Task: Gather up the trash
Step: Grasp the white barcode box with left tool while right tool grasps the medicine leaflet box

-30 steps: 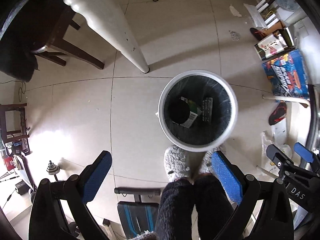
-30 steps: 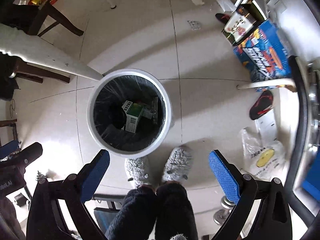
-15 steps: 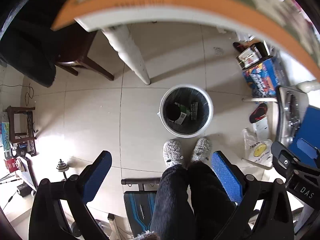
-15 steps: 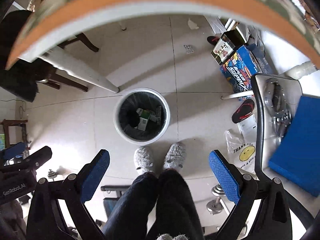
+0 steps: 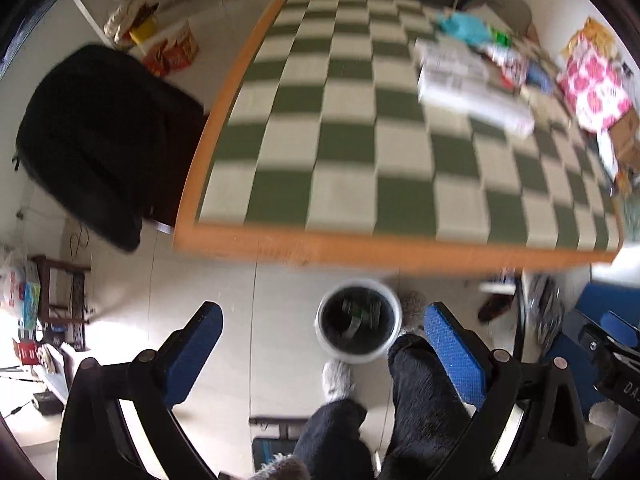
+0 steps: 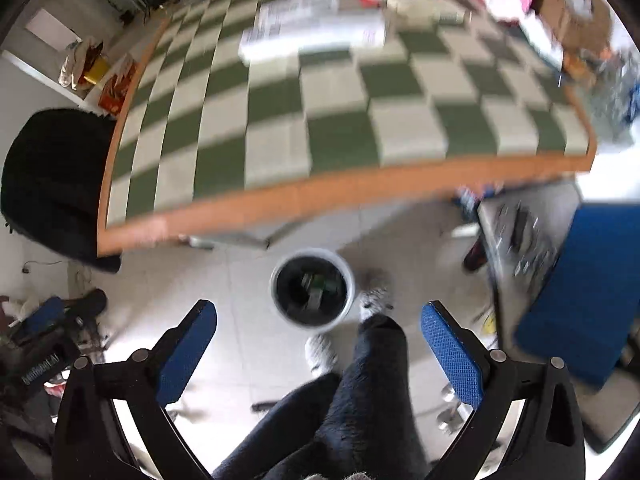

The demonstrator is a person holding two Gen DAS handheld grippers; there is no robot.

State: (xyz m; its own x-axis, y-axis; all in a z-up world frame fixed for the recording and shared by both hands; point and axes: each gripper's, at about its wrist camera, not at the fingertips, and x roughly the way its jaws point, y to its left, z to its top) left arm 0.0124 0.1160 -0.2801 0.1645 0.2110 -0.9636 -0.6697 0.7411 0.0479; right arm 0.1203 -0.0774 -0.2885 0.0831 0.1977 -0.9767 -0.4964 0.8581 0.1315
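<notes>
1. Both grippers are up at counter height and carrying nothing: the left gripper (image 5: 322,354) has its blue pads spread wide apart with only floor and legs between them, and the right gripper (image 6: 318,344) is released the same way.

2. The trash bin (image 5: 359,326), white-rimmed with a dark liner, stands on the tiled floor just in front of the person's slippered feet, below the near edge of the counter (image 5: 400,252). From the right wrist the bin (image 6: 312,288) shows a few pieces lying at the bottom, something green and some pale card among them, so I'd say part of the collecting is done.

3. The near half of the checkered counter top looks bare. What remains sits at the far side: a long white printed package (image 5: 468,84), a teal crumpled thing (image 5: 460,24), and a jumble of colourful wrappers and boxes toward the right corner. The picture is blurred, so I can't tell which of these count as trash.

4. My guess is the job is mid-way: some bits binned, more waiting on the far counter, and neither gripper yet reaching for any particular piece.
</notes>
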